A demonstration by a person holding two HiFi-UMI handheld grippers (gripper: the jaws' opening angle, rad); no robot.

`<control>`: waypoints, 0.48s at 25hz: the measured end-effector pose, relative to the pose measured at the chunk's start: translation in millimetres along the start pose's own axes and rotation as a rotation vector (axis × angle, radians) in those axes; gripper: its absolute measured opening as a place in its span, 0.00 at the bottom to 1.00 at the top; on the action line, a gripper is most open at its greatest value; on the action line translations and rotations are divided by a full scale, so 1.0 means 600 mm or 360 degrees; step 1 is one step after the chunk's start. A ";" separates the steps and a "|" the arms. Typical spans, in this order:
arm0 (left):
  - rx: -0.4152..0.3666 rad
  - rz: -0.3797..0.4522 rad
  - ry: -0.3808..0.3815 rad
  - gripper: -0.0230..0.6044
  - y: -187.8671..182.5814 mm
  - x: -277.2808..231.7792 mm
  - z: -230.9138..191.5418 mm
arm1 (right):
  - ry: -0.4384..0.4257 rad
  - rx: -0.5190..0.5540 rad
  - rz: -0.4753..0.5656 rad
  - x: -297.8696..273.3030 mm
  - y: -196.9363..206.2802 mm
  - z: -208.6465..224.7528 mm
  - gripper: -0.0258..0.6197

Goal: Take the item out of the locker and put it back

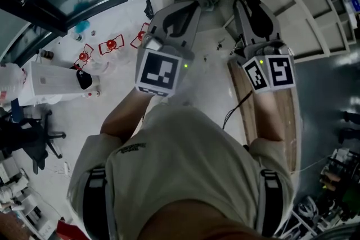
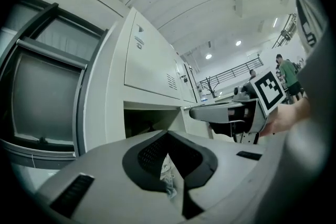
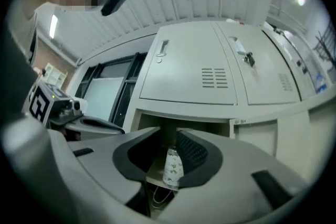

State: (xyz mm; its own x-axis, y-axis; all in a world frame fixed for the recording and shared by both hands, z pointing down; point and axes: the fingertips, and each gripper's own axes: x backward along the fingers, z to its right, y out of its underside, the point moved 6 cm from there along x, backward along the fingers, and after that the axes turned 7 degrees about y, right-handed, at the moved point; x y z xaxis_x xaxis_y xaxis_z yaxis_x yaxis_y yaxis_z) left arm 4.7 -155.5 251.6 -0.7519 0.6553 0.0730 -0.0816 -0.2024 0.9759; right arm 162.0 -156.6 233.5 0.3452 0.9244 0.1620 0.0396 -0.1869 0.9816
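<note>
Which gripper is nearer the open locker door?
Right. The right gripper sits just beside the door; the left gripper is farther off, on the right gripper's other side.

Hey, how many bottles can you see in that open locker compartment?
1. A bottle with a patterned label stands upright near the front edge of the open locker compartment. Others could be hidden deeper in its dark interior.

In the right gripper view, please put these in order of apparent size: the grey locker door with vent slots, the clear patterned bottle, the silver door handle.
1. grey metal locker door with vent slots: by far the largest.
2. clear patterned plastic bottle: much smaller.
3. silver door handle: smallest, clearly thinner and shorter than the bottle.
</note>
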 end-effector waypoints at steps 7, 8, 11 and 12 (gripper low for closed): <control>0.0027 0.0009 0.0042 0.06 -0.009 0.029 0.020 | 0.0015 -0.0007 0.0003 0.054 0.005 -0.020 0.11; 0.0029 0.0003 0.0049 0.06 -0.007 0.032 0.023 | 0.0016 -0.0019 -0.0002 0.061 0.008 -0.023 0.11; 0.0044 -0.0019 0.0067 0.06 0.005 0.041 0.032 | 0.0023 -0.0051 -0.0025 0.084 0.019 -0.033 0.05; 0.0051 -0.0025 0.0075 0.06 0.010 0.045 0.035 | 0.0023 -0.0061 -0.0038 0.091 0.024 -0.037 0.05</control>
State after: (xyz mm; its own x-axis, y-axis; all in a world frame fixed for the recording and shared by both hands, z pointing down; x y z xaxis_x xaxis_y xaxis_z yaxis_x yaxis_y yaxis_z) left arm -2.2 -123.6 264.0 -0.7806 0.6231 0.0485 -0.0735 -0.1685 0.9830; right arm 160.4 -101.2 258.6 0.3309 0.9333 0.1398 0.0117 -0.1522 0.9883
